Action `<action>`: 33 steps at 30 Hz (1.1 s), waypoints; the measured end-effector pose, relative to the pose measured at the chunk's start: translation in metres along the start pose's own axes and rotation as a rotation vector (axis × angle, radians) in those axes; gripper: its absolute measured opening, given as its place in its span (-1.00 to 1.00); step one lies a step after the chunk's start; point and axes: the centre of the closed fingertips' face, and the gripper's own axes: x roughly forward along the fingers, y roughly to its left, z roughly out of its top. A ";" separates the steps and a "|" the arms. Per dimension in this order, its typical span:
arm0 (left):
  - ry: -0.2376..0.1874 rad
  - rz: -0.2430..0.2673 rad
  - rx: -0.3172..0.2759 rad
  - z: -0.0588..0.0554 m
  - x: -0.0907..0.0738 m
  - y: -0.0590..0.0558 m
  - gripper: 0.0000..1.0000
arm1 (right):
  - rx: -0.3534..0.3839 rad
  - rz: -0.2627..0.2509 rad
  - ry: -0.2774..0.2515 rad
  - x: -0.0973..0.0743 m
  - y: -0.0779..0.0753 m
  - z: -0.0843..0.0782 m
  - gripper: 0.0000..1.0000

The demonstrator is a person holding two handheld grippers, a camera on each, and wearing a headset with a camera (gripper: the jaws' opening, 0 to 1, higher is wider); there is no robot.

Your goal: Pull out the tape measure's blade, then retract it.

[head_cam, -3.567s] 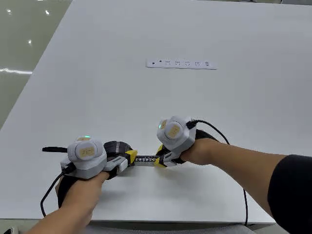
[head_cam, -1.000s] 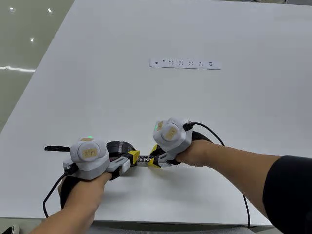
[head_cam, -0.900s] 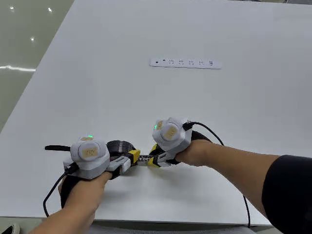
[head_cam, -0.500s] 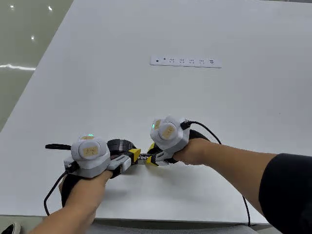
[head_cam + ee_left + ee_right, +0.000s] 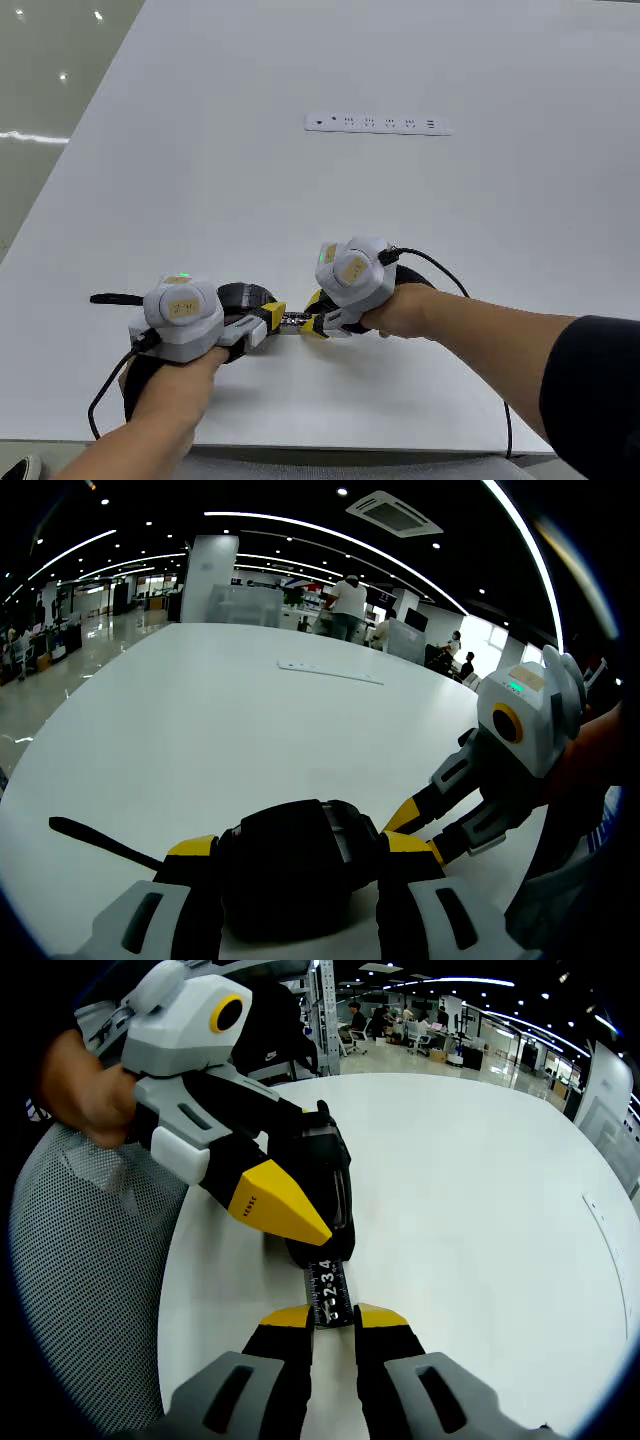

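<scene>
A black tape measure case (image 5: 245, 299) (image 5: 290, 865) (image 5: 322, 1180) rests on the white table (image 5: 300, 180), clamped between the yellow-tipped jaws of my left gripper (image 5: 262, 322) (image 5: 300, 846). A short stretch of numbered blade (image 5: 328, 1286) (image 5: 294, 321) sticks out of the case toward my right gripper (image 5: 312, 315) (image 5: 330, 1316), which is shut on the blade's end. The case's black wrist strap (image 5: 113, 298) (image 5: 100, 842) trails to the left on the table.
A white power strip (image 5: 377, 124) (image 5: 328, 671) lies flat at the far middle of the table. The table's near edge runs just below my hands. A grey mesh chair back (image 5: 80, 1290) is beside the table; people stand far off in the room.
My right gripper has come leftward toward the case since the oldest frame, and the exposed blade has grown shorter. The left gripper has kept its hold on the case.
</scene>
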 end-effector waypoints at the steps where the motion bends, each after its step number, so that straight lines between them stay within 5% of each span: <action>1: 0.001 0.000 0.000 0.000 0.000 0.000 0.15 | -0.003 -0.001 0.000 0.000 0.000 0.000 -0.77; 33: -0.001 -0.013 -0.012 0.000 -0.001 0.000 0.15 | 0.008 0.007 -0.015 0.013 0.001 0.016 -0.79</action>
